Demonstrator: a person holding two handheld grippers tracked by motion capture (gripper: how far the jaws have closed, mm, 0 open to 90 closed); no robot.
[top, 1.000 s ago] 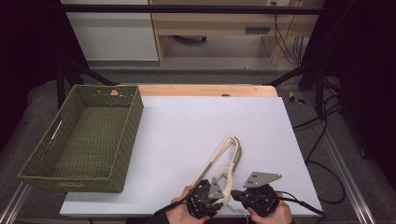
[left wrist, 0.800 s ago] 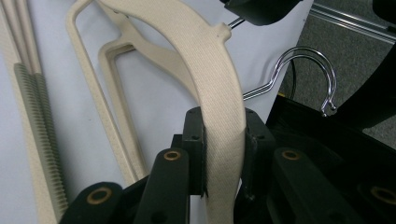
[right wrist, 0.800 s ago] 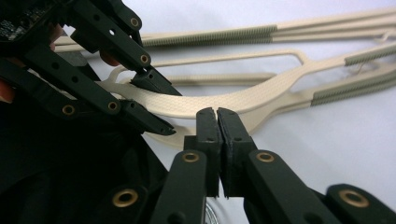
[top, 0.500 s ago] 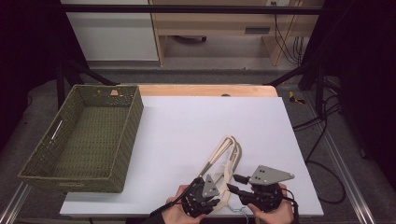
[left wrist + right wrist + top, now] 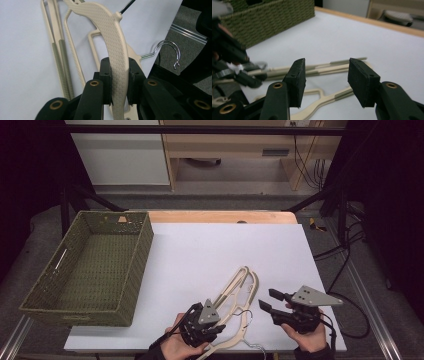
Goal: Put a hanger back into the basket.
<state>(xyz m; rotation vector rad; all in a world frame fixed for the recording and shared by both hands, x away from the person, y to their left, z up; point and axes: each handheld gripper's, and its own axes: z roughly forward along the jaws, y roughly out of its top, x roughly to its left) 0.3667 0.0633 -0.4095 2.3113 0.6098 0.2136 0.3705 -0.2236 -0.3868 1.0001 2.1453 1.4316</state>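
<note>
Two cream hangers (image 5: 239,302) are seen lying together at the near edge of the white table (image 5: 210,255), between the two hands. Their long axis is run on a slant, from the near side by the left gripper (image 5: 212,327) up and away toward the middle of the table, where the ridged trouser bars (image 5: 60,65) are laid side by side. The wire hooks are pointed the other way: one chrome hook (image 5: 167,53) is seen past the table's near edge in the left gripper view, curled back toward the person.

The upper hanger (image 5: 112,37) is clamped at its broad textured shoulder by the left gripper, the arm being pinched flat between both black pads (image 5: 106,75), and it is held just above the lower hanger. The right gripper (image 5: 267,302) is held apart from the hangers, just to their right, with its jaws spread wide and nothing between them; in the right gripper view the hangers are seen beyond the gap, on the table.

A green woven basket (image 5: 142,240) is stood at the far left, well apart from the hangers. No brand, label or writing can be read on anything.
</note>
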